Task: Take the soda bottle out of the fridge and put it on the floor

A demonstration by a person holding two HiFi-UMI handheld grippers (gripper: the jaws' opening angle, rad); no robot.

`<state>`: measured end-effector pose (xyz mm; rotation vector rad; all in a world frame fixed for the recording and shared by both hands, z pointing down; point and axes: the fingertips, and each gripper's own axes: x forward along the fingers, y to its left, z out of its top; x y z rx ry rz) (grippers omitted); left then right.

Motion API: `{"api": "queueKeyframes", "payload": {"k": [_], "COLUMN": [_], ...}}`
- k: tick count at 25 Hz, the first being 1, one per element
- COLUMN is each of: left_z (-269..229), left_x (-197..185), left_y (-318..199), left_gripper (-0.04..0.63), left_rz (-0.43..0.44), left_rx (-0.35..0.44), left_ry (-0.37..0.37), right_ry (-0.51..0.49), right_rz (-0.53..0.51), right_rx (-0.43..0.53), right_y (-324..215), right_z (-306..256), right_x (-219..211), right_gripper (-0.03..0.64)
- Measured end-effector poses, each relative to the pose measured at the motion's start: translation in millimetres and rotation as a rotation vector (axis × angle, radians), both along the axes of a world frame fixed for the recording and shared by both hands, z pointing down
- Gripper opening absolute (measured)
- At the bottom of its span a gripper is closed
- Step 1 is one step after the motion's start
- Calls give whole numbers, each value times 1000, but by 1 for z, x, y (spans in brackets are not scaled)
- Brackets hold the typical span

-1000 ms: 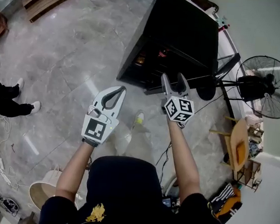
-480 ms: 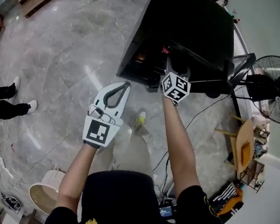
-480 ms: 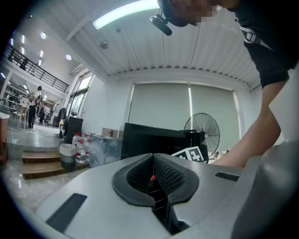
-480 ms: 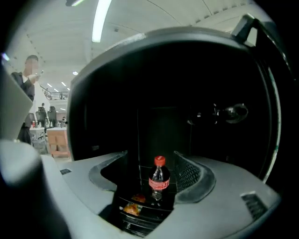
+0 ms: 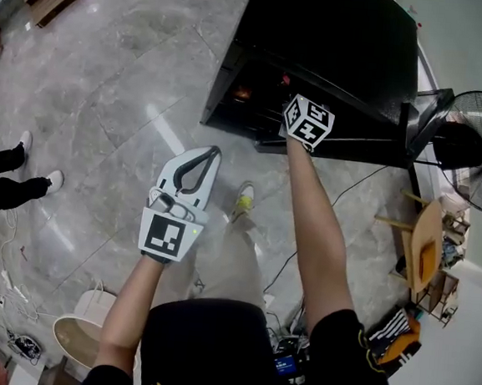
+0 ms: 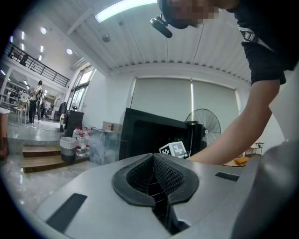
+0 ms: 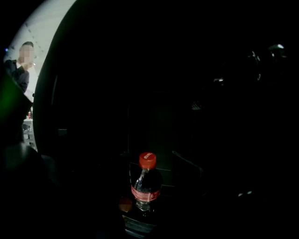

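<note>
Floor (image 5: 107,92): grey marble tile, the intended drop-off place, nothing set there yet.
Fridge (image 5: 338,45): black, low, front open toward the person so the inside can be reached.
Right gripper (image 5: 308,120): thrust into the dark cabinet, jaws wide and closing, nothing between them; likely lining up on the bottle.
Left gripper (image 5: 206,158): parked over the floor, jaws together, empty, seemingly spare.
Soda bottle (image 7: 145,184): upright on a shelf inside, ahead of the right jaws, red cap (image 7: 147,160) up.

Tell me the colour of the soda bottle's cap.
Red cap, clearest in the right gripper view.
</note>
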<state>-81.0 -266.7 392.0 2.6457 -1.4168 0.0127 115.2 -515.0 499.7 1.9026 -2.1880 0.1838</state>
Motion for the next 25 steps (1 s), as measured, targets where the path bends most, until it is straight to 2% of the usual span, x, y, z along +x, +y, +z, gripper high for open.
{"api": "queueKeyframes", "payload": {"k": [4,9,12,16,20,25], "left_z": [7,10,10,12,13,8], "left_x": [4,9,10,9,8,8], "left_y": [-2,-2,0,7,12,17], "left_gripper": [18,18,18,18,18,18], "left_rz": [17,25,29,31,30,27], "left_rx": [-1,-5,-2,-10,-15,-8], "left_ry": [-24,-16,-16,-14,-15,-3], "right_ry": [-12,-5,9,26,7,48], "right_rz": [6,-7,-18,-29,-6,-6], "right_rx": [-29,-59,-64,-74,-86,-78], "right_y": [-10,-18,-20,-19,-18,-6], "right_z": [9,20,25,24,23,18], "right_x": [2,-2,-4,-9,-8,-9], "right_gripper": [244,229,163,126,118,122]}}
